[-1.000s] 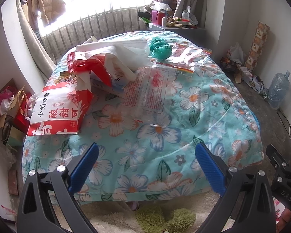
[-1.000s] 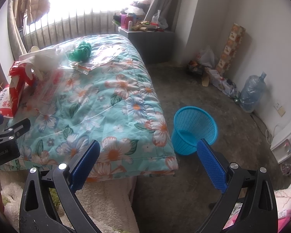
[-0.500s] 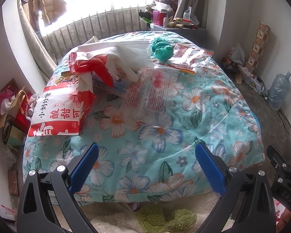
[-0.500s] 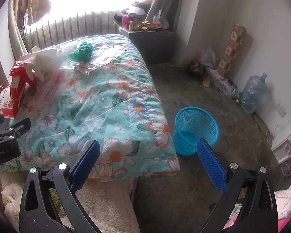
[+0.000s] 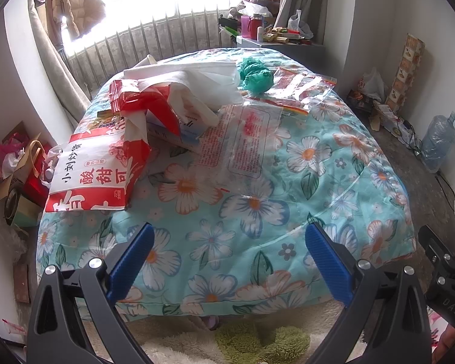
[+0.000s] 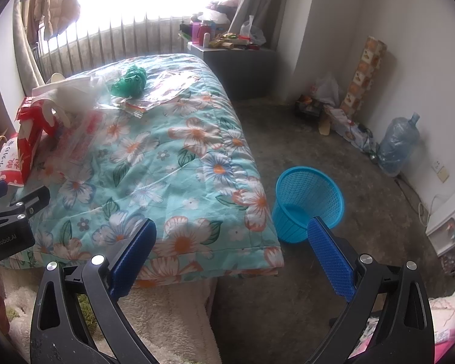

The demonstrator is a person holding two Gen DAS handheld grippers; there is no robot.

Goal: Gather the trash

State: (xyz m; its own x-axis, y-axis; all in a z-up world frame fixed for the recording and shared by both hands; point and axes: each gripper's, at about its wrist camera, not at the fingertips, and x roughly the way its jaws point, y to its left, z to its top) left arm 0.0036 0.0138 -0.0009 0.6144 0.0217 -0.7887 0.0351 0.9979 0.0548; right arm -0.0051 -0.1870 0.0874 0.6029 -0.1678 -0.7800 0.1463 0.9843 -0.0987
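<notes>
Left claw (image 5: 229,256): released, empty, above near edge of bed (image 5: 333,163).
Right claw (image 6: 232,247): released, empty, over bed corner.
Trash: red-white bag (image 5: 94,170), clear wrapper (image 5: 242,139), green bag (image 5: 256,75) lying on bed.
Blue basket (image 6: 308,203): on floor, beside bed.

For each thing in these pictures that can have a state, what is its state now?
left gripper: jaws open, holding nothing.
right gripper: jaws open, holding nothing.
blue basket: upright on the floor beside the bed, appears empty.
red and white snack bag: lying flat on the quilt.
clear plastic bag: lying flat on the quilt.
green bag: crumpled.
water jug: upright by the wall.
</notes>
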